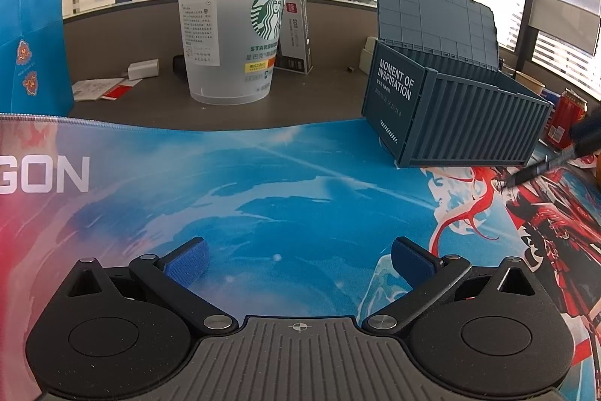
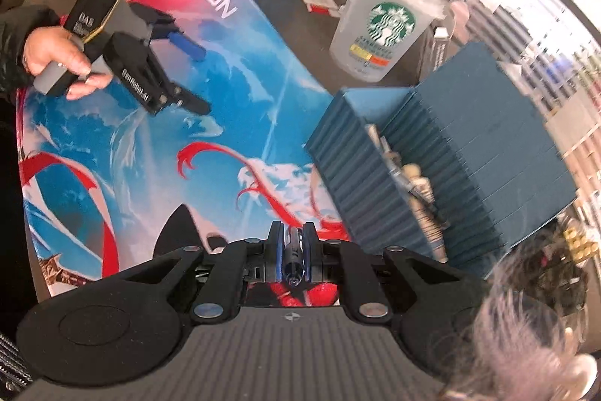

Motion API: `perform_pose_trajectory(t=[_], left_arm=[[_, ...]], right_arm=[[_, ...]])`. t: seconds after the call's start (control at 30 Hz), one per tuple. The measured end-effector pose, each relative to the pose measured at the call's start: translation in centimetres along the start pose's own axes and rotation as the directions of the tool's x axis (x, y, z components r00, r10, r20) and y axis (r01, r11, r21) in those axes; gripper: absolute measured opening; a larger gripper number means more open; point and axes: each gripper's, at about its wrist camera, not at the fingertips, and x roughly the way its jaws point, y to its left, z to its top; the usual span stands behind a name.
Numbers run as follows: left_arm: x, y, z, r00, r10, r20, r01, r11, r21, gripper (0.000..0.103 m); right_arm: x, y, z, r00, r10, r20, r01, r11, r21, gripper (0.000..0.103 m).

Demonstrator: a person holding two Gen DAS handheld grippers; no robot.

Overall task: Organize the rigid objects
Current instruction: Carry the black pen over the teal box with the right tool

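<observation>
A blue container-shaped box stands open on the printed desk mat, its lid tilted up. In the right wrist view the box holds several pens. My right gripper is shut on a dark pen, held above the mat just left of the box. The pen tip shows at the right edge of the left wrist view. My left gripper is open and empty, low over the mat, left of the box; it also shows in the right wrist view.
A frosted Starbucks cup stands behind the mat, also in the right wrist view. A blue paper bag stands at far left. A small carton and a white charger lie behind. A red can is at right.
</observation>
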Motion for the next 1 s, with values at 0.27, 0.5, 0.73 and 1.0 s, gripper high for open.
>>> perform_pose_trajectory(t=[0.27,0.5,0.73,1.0], left_arm=[[0.0,0.0,0.0,1.0,-0.001,0.0,0.001,1.0,-0.002,0.103],[0.0,0.0,0.0,1.0,-0.001,0.001,0.001,1.0,-0.002,0.103],[0.0,0.0,0.0,1.0,-0.001,0.001,0.001,1.0,-0.002,0.103],[0.0,0.0,0.0,1.0,-0.001,0.001,0.001,1.0,-0.002,0.103]], right_arm=[[-1.5,-1.2,2.0,0.999,-0.016,0.038,0.017,1.0,-0.016,0.01],[-2.5,-2.1,4.2,0.997,-0.017,0.07,0.019,0.999,-0.032,0.01],[-2.9,-4.3,6.1,0.993,-0.042,0.106,0.045,0.999,-0.028,0.01],[-1.5,-8.0,7.2,0.987,-0.059,0.151,0.055,0.998,0.031,0.01]])
